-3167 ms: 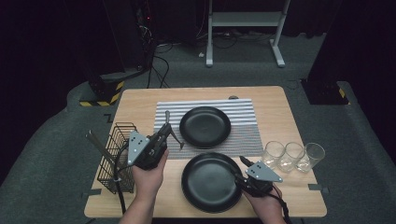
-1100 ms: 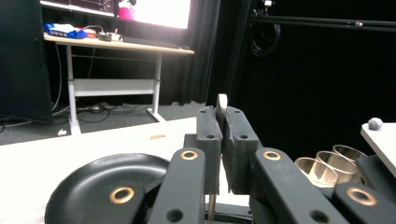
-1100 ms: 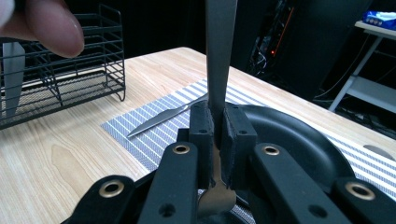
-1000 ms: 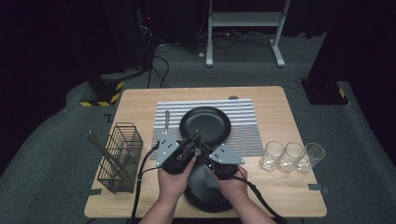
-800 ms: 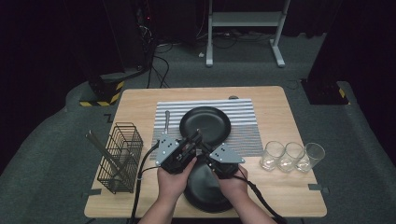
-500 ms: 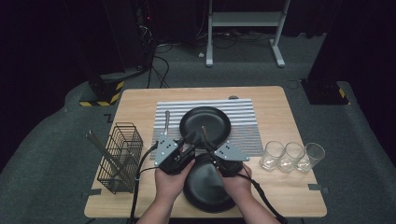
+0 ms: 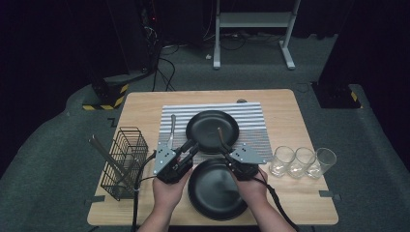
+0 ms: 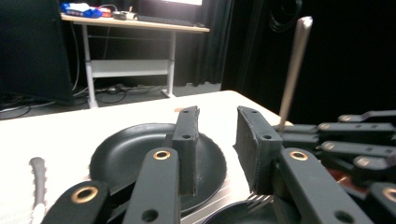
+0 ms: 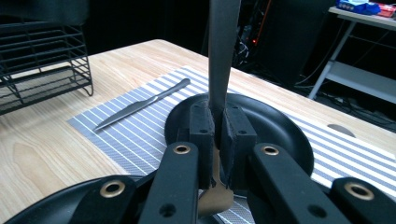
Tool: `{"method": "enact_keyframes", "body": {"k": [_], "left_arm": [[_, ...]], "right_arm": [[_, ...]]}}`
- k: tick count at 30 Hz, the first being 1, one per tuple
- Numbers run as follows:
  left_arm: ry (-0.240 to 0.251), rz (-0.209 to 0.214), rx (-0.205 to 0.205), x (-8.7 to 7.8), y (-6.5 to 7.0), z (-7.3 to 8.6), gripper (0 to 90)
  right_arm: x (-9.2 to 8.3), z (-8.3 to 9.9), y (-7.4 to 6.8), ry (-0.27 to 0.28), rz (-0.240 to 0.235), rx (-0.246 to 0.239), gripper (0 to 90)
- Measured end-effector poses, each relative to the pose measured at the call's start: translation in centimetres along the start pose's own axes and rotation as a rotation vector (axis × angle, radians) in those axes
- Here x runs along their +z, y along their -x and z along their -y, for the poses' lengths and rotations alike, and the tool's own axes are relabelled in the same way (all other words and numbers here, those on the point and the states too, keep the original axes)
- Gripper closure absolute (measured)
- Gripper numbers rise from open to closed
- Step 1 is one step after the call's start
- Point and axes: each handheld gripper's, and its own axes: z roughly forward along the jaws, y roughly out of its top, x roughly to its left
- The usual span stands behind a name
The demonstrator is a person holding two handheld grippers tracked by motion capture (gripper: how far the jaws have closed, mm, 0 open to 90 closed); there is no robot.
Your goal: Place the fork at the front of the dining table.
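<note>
The right gripper (image 9: pixel 217 123) has its fingers (image 9: pixel 201 130) squeezed tight on the handle of a fork (image 9: pixel 223 46). The fork stands almost straight up, with its tines pointing down at the 12 o'clock edge of the near black plate (image 7: pixel 215 193). The left gripper (image 8: pixel 217 135) sits just beside it, at about 9 o'clock from the fork. Its fingers (image 8: pixel 187 140) have just been opening; they are a little way apart and nothing is between them. The grip on the fork is low and the long handle sticks up high, so the fork could tip or slide down if the squeeze gets loose. Then it could bang on the plate or bounce onto the striped placemat (image 7: pixel 251 125). The two grippers are very close, so the left one could bump the fork and knock it crooked. A big swing toward 3 o'clock could hit the three glasses (image 7: pixel 302 159) and tip one over on the tabletop (image 7: pixel 290 111). The knife (image 7: pixel 170 131) lies at 9 o'clock from the far plate (image 7: pixel 212 129), and the left gripper could nudge it.
</note>
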Motion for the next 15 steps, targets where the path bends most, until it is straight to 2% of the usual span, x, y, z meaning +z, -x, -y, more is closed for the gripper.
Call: {"method": "enact_keyframes", "body": {"k": [15], "left_arm": [[-0.058, -0.076, 0.001, -0.6, -2.0, 2.9, 68.1]], "right_arm": [[-0.7, 0.6, 1.8, -0.008, 0.042, 0.016, 83.9]]}}
